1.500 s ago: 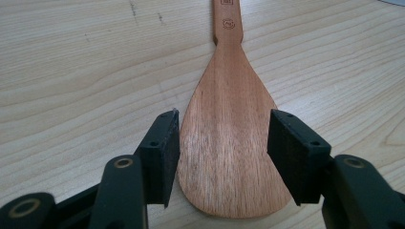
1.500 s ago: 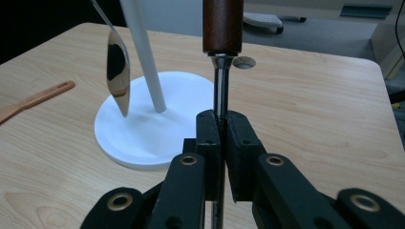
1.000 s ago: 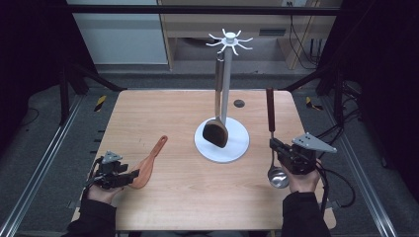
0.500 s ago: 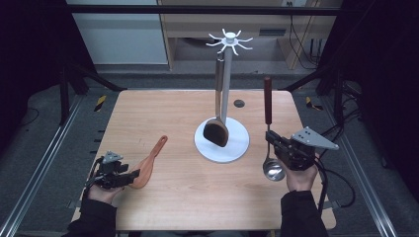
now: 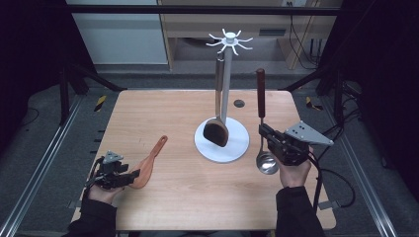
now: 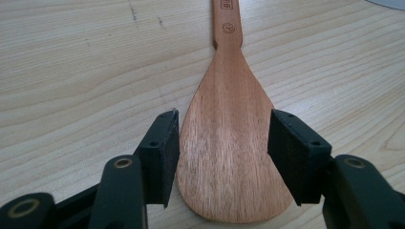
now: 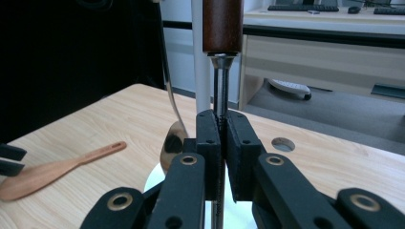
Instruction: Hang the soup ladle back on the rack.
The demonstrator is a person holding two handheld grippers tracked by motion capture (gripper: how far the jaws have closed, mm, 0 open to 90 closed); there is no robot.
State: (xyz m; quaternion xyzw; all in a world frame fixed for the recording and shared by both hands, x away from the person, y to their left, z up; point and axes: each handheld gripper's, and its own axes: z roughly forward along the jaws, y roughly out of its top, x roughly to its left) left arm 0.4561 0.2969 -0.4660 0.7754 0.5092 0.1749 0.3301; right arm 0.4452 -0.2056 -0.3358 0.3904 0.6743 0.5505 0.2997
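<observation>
Dim workshop surroundings, with a desk and cables at the back, frame a pale wooden worktop [image 5: 163, 113] on which a white utensil stand [image 5: 226, 89] rises from its round base, hooks spread at the top and a dark wooden spatula [image 5: 217, 129] hanging down to the base. To the right of the stand, the right claw [image 5: 264, 131] is clamped tight on the thin metal shaft of a ladle [image 5: 261, 106], just under its dark brown handle; the right gripper view shows both pads pinching the shaft [image 7: 218, 102] with almost no gap. The ladle stands upright, its long axis vertical, bowl hanging low over the worktop and handle tip up, lower than the hooks and off to their right. Judging from this, the coming move is to lift the ladle higher and carry it left toward a free hook, and the right hand is the one placed for it. At the near left corner, the left claw [image 5: 129, 175] rests on the worktop with its jaws fairly wide, straddling the broad blade of a light wooden spatula [image 6: 229, 157], whose handle points away toward the stand; the pads sit just beside the blade's edges, and whether they press on it I cannot tell.
</observation>
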